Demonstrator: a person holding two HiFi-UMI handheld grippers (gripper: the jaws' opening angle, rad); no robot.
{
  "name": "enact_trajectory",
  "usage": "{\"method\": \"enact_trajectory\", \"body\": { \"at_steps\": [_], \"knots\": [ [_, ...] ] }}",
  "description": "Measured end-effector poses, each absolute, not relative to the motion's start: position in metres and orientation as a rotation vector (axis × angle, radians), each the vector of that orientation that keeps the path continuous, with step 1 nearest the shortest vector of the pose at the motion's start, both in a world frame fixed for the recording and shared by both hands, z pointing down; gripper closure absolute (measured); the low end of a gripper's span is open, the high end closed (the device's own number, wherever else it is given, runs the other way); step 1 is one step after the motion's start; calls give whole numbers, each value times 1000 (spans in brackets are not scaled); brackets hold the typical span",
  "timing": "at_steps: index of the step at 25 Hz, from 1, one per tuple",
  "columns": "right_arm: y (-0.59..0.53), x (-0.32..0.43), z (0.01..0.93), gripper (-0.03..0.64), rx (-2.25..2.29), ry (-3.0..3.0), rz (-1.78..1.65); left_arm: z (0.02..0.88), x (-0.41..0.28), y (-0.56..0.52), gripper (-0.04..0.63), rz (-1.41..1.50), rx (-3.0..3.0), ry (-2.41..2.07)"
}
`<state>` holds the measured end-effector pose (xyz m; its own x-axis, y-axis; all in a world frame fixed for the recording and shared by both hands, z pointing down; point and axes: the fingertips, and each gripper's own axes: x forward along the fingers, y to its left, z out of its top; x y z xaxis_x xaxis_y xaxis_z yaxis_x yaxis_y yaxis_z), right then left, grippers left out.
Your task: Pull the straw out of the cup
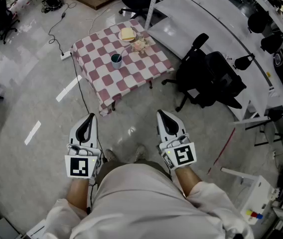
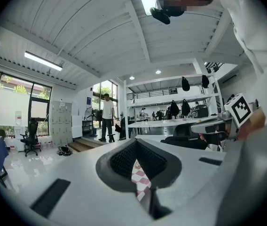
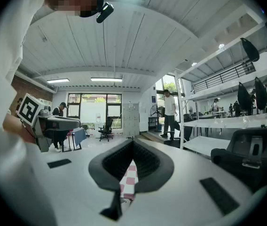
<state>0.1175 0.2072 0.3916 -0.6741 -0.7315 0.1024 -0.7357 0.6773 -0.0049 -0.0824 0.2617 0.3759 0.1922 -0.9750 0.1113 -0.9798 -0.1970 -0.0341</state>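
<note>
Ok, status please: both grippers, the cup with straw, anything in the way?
Left gripper and right gripper both shut, empty. Straw in the cup on the checkered table, well ahead, not yet reached. Nothing in between; black chair off to the right.
</note>
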Motion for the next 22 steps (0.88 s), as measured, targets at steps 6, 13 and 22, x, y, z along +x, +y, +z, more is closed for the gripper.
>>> {"method": "enact_trajectory", "body": {
  "at_steps": [6, 13, 22],
  "knots": [
    [205, 115, 392, 614, 1214, -2796, 68, 374, -82, 259, 592, 175, 2420, -1962],
    [204, 116, 393, 614, 1184, -2831, 116, 376, -77, 255, 592, 181, 2412, -1961],
    [195, 143, 405, 614, 1102, -2835, 127, 380, -57, 240, 592, 183, 2345, -2027]
  ]
}}
